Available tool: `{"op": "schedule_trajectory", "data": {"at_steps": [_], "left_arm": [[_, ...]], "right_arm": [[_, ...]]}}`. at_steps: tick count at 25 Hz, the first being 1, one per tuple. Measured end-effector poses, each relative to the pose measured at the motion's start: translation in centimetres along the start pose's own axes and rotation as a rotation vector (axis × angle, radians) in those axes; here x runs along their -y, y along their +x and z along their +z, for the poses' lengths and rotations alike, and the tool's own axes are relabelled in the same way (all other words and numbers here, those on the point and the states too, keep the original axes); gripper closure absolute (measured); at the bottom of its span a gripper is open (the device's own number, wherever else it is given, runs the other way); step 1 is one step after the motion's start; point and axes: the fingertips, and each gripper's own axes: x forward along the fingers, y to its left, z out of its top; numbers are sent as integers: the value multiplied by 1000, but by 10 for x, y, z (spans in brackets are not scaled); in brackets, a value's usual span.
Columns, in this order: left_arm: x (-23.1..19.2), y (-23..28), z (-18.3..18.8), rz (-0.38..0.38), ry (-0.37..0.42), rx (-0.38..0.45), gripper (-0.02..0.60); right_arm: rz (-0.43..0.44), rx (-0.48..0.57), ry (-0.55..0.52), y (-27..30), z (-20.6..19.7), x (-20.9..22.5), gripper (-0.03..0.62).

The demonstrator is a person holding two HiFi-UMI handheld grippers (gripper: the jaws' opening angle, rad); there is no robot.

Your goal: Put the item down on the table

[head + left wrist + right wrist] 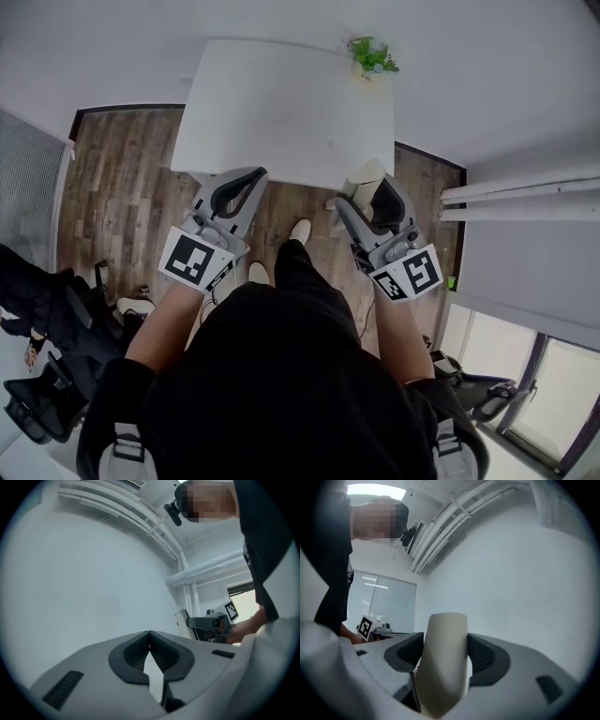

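Cream item point(440, 667), white table point(281, 112), brown wood-grain floor point(122, 187), green plant point(373, 56).

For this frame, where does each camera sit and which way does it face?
Head view: on the person's head, facing steeply down at the white rectangular table; shows black-clad torso, forearms, left gripper, right gripper.
Left gripper view: on the left gripper, tilted up at white wall; own jaws closed, empty.
Right gripper view: on the right gripper, tilted up at white wall; own jaws clamp the cream oblong item.
Shared: each gripper view catches the other gripper.
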Motion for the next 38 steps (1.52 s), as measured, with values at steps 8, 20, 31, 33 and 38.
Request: {"op": "schedule_trajectory", "data": {"at_steps": [8,20,31,33,38], "left_arm": [[-45,45,2,83,30,-13,588],[-109,121,10,225,67,-43,588],[-144,124,7,316,99,-69,588],[-167,123,2,326,92,-74,588],[-209,115,-13,303,73,-77,588]], "right_arm": [[96,10,15,57,-6,49,298],[273,0,57,143,-12,124,298],[344,-54,91,183,-42,135,298],[351,-73,90,205,-51,133,298],[342,-116,88,246,-75,121,298]]}}
